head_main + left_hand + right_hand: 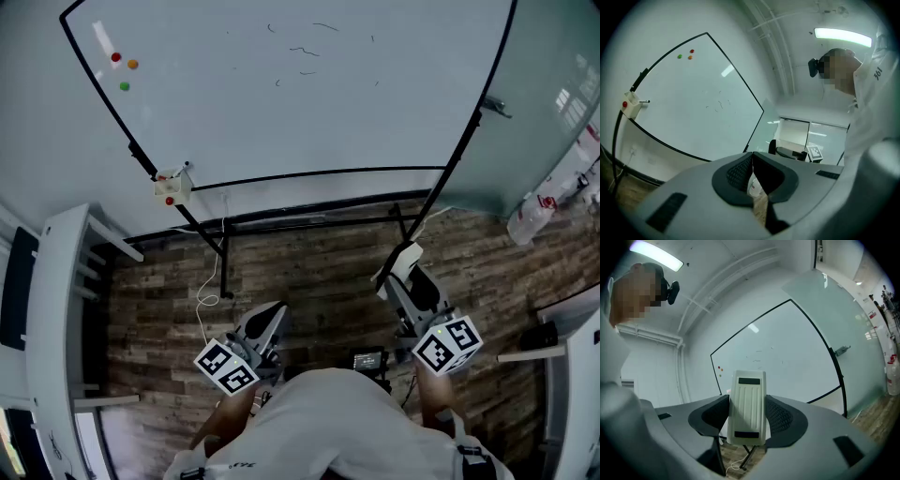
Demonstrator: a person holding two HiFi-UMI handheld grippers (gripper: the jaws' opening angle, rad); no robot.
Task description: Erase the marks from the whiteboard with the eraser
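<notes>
Left tongs (271, 317): low, near the body, pressed together, nothing between.
Right tongs (404, 270): pointing toward whiteboard (234, 122), clamped on eraser (747, 408).
Marks (302, 51): faint, upper whiteboard.

Legend: the floor (319, 272) was of dark wood planks, a white cable (208, 300) lying on it at the left. A pale wall (37, 103) stood far, a glass partition (553, 75) far right, and white shelving (54, 309) near left. A strip light (843, 36) was lit on the ceiling, beside conduits (780, 61).
</notes>
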